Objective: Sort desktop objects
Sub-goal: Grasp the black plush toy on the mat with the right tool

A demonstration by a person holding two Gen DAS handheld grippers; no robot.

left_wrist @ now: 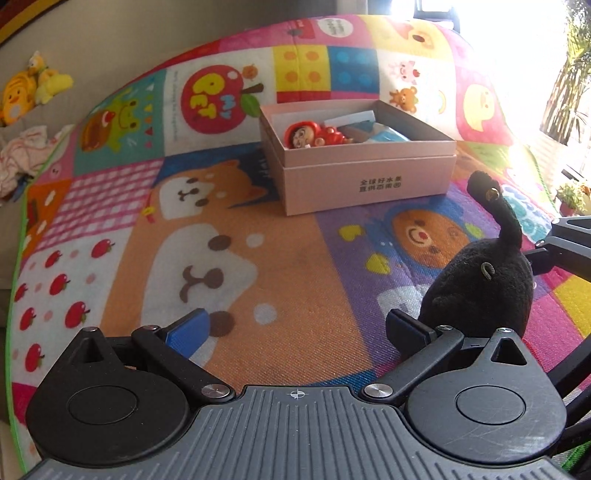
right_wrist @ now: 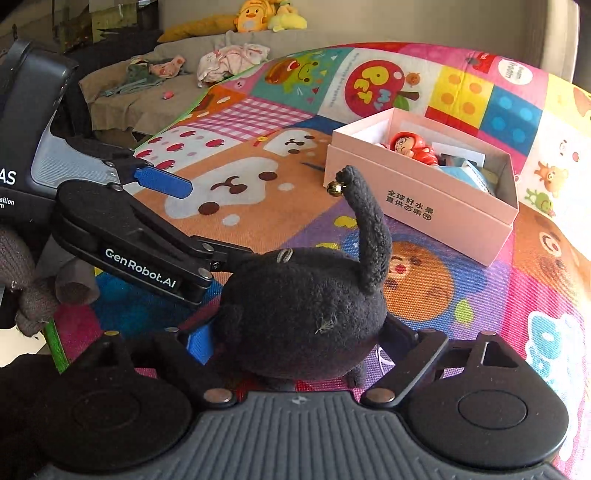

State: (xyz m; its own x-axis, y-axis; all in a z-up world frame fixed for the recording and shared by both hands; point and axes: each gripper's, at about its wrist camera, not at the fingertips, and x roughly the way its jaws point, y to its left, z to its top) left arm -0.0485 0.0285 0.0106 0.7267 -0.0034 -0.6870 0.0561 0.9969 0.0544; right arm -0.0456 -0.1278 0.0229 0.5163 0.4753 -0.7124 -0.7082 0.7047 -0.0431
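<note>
Both wrist views look low across the play mat; each shares the pink box at 1 o'clock.

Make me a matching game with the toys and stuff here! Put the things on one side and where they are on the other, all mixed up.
Things:
1. black plush toy
2. red doll
3. yellow duck plush
4. gold bell

Places:
A. inside the pink box
B. on the plush's tail tip
C. between the right gripper fingers
D. on the sofa behind the mat

Pairs: 1-C, 2-A, 3-D, 4-B
</note>
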